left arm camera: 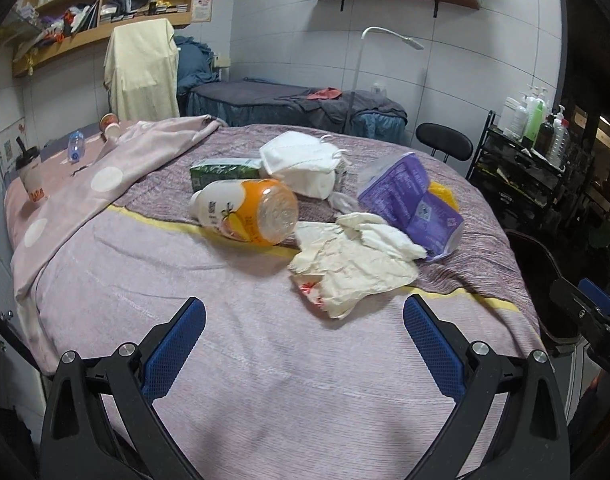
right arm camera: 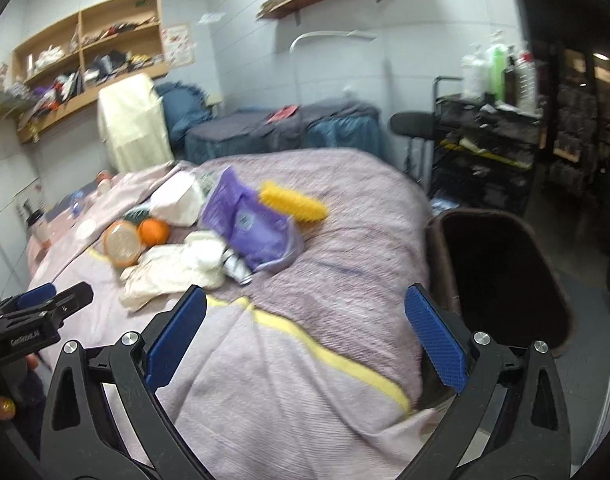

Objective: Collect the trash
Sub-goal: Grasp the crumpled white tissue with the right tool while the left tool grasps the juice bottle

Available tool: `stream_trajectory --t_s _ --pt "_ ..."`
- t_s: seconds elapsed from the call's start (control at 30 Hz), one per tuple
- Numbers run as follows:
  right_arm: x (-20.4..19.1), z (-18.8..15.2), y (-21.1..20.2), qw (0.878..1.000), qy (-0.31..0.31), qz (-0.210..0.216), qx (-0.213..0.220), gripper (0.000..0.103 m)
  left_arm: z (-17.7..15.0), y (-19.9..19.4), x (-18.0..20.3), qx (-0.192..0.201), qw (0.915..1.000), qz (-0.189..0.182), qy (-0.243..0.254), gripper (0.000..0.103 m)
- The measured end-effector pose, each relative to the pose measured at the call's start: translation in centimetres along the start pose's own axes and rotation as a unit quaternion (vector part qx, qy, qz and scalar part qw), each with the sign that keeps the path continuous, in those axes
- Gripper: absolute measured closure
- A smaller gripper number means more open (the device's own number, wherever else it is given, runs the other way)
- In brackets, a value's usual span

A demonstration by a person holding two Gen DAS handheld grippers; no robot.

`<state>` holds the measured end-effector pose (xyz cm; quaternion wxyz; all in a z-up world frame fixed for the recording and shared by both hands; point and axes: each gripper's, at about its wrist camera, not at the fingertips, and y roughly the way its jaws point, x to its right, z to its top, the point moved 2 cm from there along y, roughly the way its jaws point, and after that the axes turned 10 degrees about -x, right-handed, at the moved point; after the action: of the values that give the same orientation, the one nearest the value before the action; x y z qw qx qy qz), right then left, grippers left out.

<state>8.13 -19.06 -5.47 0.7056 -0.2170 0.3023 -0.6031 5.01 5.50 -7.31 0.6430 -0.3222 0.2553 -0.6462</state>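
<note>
Trash lies in a heap on the bed (left arm camera: 265,360): an orange and white plastic bottle (left arm camera: 249,210) on its side, crumpled cream paper (left arm camera: 353,264), a purple pouch (left arm camera: 413,204), a white mask (left arm camera: 305,162) and a green tissue pack (left arm camera: 221,170). In the right wrist view I see the same bottle (right arm camera: 123,242), paper (right arm camera: 173,272), purple pouch (right arm camera: 249,224) and a yellow wrapper (right arm camera: 293,202). My left gripper (left arm camera: 305,320) hangs open over the bedspread just short of the paper. My right gripper (right arm camera: 305,320) is open above the bed's corner, beside a dark bin (right arm camera: 501,276).
A pink dotted blanket (left arm camera: 105,176) covers the bed's left side, with a cup (left arm camera: 31,172), a small bottle (left arm camera: 76,146) and a tub (left arm camera: 110,124) near the wall. A black stool (left arm camera: 445,140) and a rack of bottles (left arm camera: 525,148) stand to the right.
</note>
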Motion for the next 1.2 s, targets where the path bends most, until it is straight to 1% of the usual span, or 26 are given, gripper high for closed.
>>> stream_trajectory --t_s 0.07,0.17,0.2,0.3,0.4,0.5,0.6,0.67,0.77,0.8,0.83,0.87,0.9,0.93,0.97,1.03,1.13,1.2 --pt "-1.1 0.3 1.1 0.999 -0.015 0.021 -0.018 0.005 0.2 0.4 -1.6 -0.008 0.9999 0.004 -0.013 0.006" --pt "-3.2 1.0 3.2 0.996 -0.032 0.064 -0.05 0.005 0.6 0.8 -3.4 -0.016 0.9994 0.002 -0.03 0.006" --pt "-4.2 1.5 4.1 0.993 -0.042 0.085 -0.064 0.005 0.8 1.1 -3.9 -0.02 0.9992 0.0 -0.034 0.006" --pt "-7.0 2.2 5.9 0.987 -0.078 0.108 -0.088 0.005 1.5 2.0 -5.1 -0.036 0.9983 -0.011 -0.044 0.009" --pt "-9.6 2.8 7.5 0.979 -0.116 0.125 -0.111 0.005 2.2 2.5 -5.7 -0.041 0.9981 -0.011 -0.044 0.01" --pt "-11.9 2.9 8.7 0.97 -0.155 0.136 -0.131 0.005 2.8 2.8 -6.0 -0.042 0.9982 -0.009 -0.041 0.01" --pt "-13.4 3.0 9.6 0.962 -0.179 0.144 -0.149 0.005 3.3 3.4 -6.4 -0.044 0.9983 -0.01 -0.038 0.01" --pt "-14.8 2.9 10.4 0.956 -0.2 0.139 -0.165 0.005 3.6 3.7 -6.8 -0.046 0.9981 -0.009 -0.039 0.01" --pt "-15.8 3.2 11.7 0.951 -0.214 0.126 -0.184 0.005 4.2 4.3 -7.5 -0.054 0.9971 -0.02 -0.05 0.01" --pt "-16.0 3.2 12.2 0.949 -0.217 0.122 -0.193 0.008 4.5 4.5 -7.8 -0.056 0.9965 -0.026 -0.056 0.01" --pt "-16.2 3.2 12.7 0.947 -0.22 0.118 -0.2 0.02 4.8 4.6 -8.1 -0.058 0.9958 -0.032 -0.063 0.01" --pt "-16.5 3.1 13.3 0.945 -0.225 0.113 -0.207 0.027 5.1 4.7 -8.4 -0.059 0.9952 -0.037 -0.069 0.01" --pt "-16.7 3.1 14.0 0.942 -0.229 0.11 -0.218 0.04 5.3 4.7 -8.5 -0.059 0.9949 -0.039 -0.073 0.01" --pt "-16.8 3.1 14.4 0.941 -0.229 0.111 -0.222 0.046 5.6 4.8 -8.6 -0.059 0.9945 -0.042 -0.076 0.01" --pt "-16.8 3.1 14.6 0.942 -0.227 0.111 -0.221 0.049 5.9 4.9 -8.6 -0.058 0.9943 -0.045 -0.078 0.009" --pt "-16.6 3.3 14.5 0.944 -0.222 0.114 -0.215 0.067 6.5 5.0 -8.7 -0.061 0.9931 -0.058 -0.082 0.009" --pt "-16.4 3.5 13.3 0.947 -0.222 0.122 -0.196 0.075 7.4 5.6 -8.8 -0.076 0.9898 -0.078 -0.092 0.008" --pt "-16.2 3.7 12.1 0.949 -0.221 0.134 -0.18 0.077 8.2 6.3 -9.0 -0.089 0.9868 -0.089 -0.102 0.008"
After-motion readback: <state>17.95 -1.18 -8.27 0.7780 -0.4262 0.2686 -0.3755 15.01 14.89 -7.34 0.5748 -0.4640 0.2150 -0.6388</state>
